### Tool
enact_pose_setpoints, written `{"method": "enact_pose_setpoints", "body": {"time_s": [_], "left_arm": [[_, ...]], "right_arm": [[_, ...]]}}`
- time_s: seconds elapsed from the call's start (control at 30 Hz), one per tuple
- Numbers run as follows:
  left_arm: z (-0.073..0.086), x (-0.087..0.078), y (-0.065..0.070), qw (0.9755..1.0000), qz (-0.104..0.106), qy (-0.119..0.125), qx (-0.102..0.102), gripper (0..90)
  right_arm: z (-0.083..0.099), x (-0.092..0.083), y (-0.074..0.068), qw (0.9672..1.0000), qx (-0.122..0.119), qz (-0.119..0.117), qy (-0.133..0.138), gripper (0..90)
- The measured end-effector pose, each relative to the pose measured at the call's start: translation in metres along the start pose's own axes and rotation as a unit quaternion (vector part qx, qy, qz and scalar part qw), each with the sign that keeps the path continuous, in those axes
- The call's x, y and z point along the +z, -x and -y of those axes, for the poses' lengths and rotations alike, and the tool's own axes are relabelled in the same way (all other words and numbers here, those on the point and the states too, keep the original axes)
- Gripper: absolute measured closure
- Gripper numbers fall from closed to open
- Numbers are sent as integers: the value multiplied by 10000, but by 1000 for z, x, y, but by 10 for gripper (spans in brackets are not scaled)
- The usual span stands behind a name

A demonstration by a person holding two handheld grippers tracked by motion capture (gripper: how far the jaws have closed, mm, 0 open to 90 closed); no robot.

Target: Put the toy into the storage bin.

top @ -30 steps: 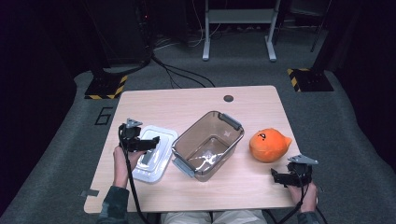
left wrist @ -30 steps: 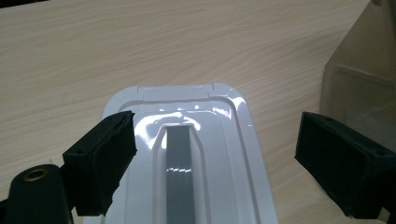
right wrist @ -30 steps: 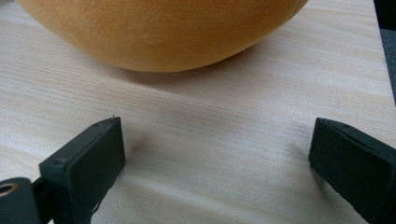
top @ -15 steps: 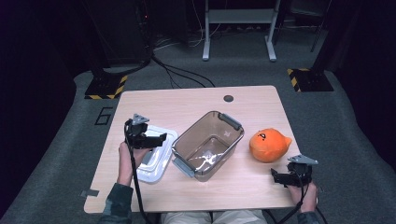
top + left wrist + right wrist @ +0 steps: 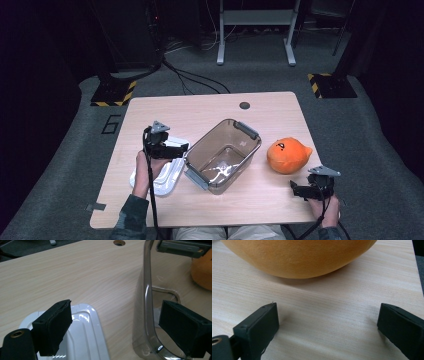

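Likely light, stiff, slippery: clear plastic bin (image 5: 222, 156) at table (image 5: 210, 107) centre beside white lid (image 5: 167, 172), best pinched across thin rim wall, left gripper (image 5: 125, 327) jaws spread, straddling that wall untouched.

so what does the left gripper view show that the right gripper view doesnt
The left gripper view alone shows the white lid, the clear bin's wall with its grey handle, and the table's round hole. The right gripper view alone shows the orange plush toy's underside close up. Both show open black jaws over the wooden table, with the orange toy ahead.
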State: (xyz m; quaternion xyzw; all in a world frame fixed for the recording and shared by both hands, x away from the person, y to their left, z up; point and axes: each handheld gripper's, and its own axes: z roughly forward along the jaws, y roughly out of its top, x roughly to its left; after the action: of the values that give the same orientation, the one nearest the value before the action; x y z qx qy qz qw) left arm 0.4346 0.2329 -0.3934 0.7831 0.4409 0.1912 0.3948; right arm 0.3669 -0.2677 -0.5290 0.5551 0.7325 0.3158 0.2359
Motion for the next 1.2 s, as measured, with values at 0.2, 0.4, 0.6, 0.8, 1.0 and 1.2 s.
{"method": "enact_pose_setpoints", "body": {"time_s": [0.2,0.4,0.6,0.8,1.0,1.2], "left_arm": [[1,7,9,9999,112,17,38,113],[5,16,16,9995,252,-141,117,114],[9,25,19,9987,422,-251,168,127],[10,28,28,9975,442,-370,404,361],[11,32,32,9974,354,-462,415,483],[13,35,37,9978,147,-514,389,609]], "right_arm": [[0,0,0,10000,1,0,1,29],[0,0,0,10000,-4,8,0,29],[0,0,0,10000,-3,8,1,29],[0,0,0,10000,0,-1,1,30],[0,0,0,10000,-1,-4,2,30],[0,0,0,10000,-3,-6,3,31]]}}
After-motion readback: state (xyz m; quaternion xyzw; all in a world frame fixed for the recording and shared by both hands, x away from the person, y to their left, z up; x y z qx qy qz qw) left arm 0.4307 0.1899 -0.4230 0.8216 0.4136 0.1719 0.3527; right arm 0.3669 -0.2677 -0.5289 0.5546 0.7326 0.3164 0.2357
